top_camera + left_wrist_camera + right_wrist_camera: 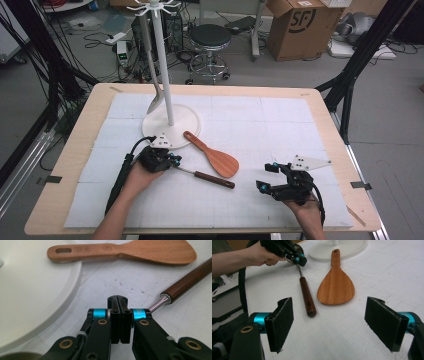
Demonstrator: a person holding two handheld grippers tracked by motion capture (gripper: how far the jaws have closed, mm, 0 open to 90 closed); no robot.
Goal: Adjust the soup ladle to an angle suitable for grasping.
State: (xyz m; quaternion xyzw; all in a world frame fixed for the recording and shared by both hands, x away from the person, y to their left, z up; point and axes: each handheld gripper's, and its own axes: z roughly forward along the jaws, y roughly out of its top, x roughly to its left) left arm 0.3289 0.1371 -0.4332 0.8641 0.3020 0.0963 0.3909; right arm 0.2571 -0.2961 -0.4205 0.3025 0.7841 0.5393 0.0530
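Note:
A wooden rice paddle (220, 161) (150, 251) (336, 286) lies flat on the white mat, its handle pointing at the round base (172, 127) (32, 290) of a white hanging rack. Beside it lies a utensil with a dark wooden handle (212, 179) (190, 280) (307, 296) and a metal shaft. My left gripper (172, 161) (117, 298) (299, 260) sits over the shaft's metal end, jaws pressed together with nothing seen between them; the shaft runs under its right side. My right gripper (266, 176) (329, 305) hovers wide open and empty, short of the paddle's blade.
A metal utensil (155, 102) hangs from the rack's pole (162, 60). The white mat (280, 125) covers a wooden table (75, 150). Beyond the far edge are a stool (210, 37), a cardboard box (300, 27) and floor cables.

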